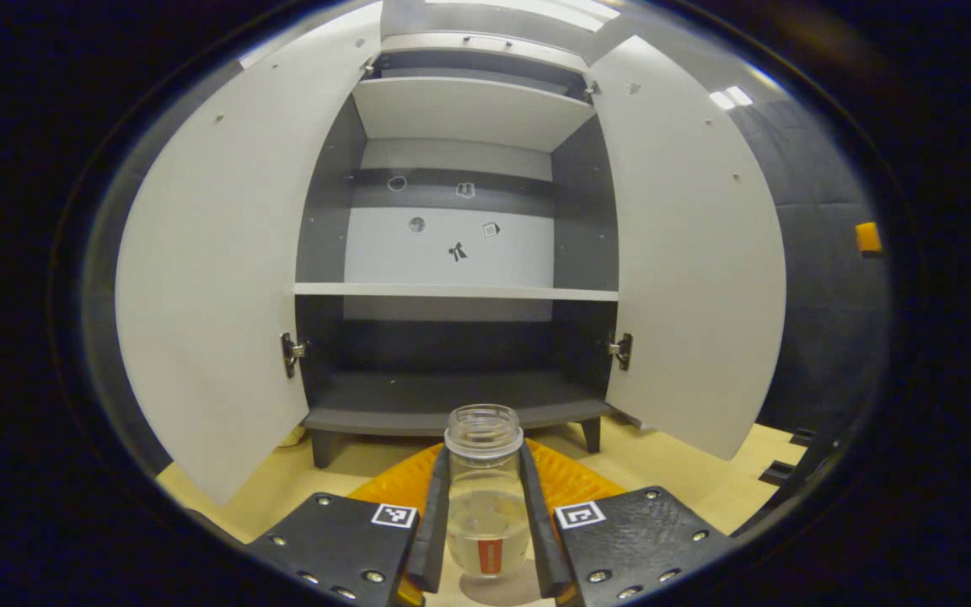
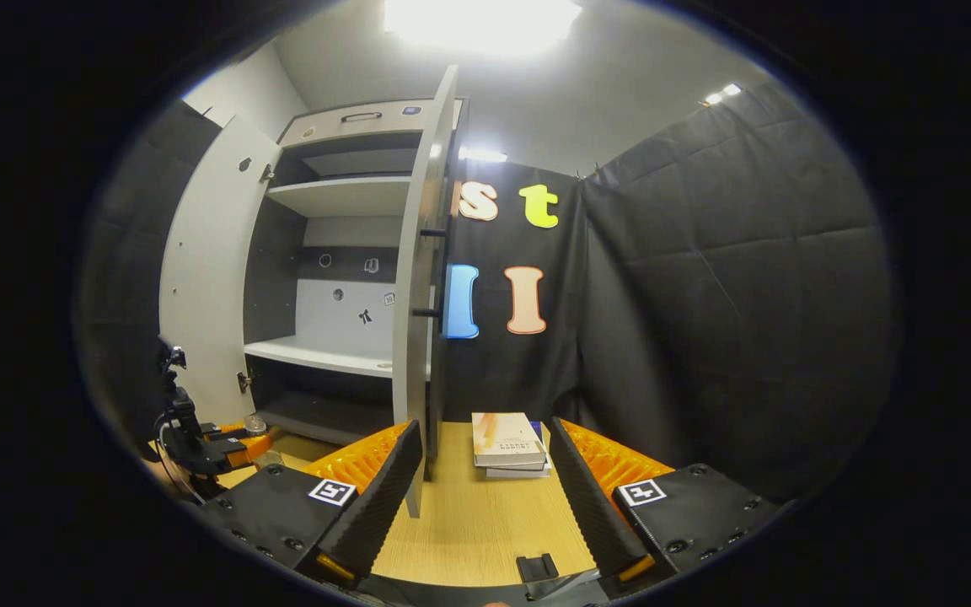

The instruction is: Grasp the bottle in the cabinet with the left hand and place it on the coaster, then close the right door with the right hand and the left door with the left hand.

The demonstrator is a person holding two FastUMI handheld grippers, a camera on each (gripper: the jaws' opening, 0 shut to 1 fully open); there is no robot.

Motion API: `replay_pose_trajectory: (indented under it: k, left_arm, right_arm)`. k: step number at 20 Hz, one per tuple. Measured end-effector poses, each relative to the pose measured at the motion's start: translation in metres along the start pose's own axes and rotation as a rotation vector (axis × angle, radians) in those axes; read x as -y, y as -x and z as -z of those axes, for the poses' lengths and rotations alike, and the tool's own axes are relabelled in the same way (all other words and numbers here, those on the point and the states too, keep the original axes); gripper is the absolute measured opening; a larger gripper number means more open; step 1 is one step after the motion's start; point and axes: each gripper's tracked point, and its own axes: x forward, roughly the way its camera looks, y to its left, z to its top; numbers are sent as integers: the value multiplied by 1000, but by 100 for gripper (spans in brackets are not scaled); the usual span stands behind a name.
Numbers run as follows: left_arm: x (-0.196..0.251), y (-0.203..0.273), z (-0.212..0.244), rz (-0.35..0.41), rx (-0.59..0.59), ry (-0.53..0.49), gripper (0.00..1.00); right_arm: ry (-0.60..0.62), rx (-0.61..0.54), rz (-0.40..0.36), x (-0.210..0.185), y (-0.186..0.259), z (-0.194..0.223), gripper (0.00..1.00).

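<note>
Jaws of the left gripper (image 1: 485, 514) are clasping the bottle (image 1: 485, 489), lowering it toward the coaster (image 1: 502, 594) beneath; right gripper (image 2: 477, 497) is gaping, waiting.

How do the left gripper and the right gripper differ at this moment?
The left gripper has its fingers pressed on a clear bottle; the right gripper holds nothing. The left gripper's fingers stand close together; the right gripper's are spread wide. Both face the open cabinet.

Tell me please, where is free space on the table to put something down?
Bare wood lies between the open right door and the stacked books, and nearer than the books. In front of the cabinet it is crowded: the left gripper holds the bottle there.
</note>
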Motion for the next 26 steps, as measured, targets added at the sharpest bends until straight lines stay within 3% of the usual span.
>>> replay_pose_trajectory:
  k: [8, 15, 17, 18, 21, 22, 26]
  left_arm:
    - [8, -3, 48, -24, -40, -21, 45]
    - [15, 9, 48, -40, -49, -24, 47]
    - [15, 10, 47, -44, -60, -10, 53]
    - [13, 11, 46, -53, -62, -15, 73]
    - [12, 18, 32, -68, -57, -33, 80]
    - [13, 22, 25, -72, -54, -36, 90]
    - [15, 42, -22, -86, -25, -35, 91]
  right_arm:
    - [-2, -31, 14, 3, -4, 11, 97]
    - [-23, -26, 3, 0, -14, 10, 97]
    - [-33, -20, -4, -1, -18, 8, 97]
    - [-39, -16, -8, -1, -20, 6, 97]
    - [-54, -5, -14, 0, -27, -1, 97]
    - [-58, 2, -13, 3, -30, -5, 97]
    - [-96, 31, -8, 15, -45, -29, 97]
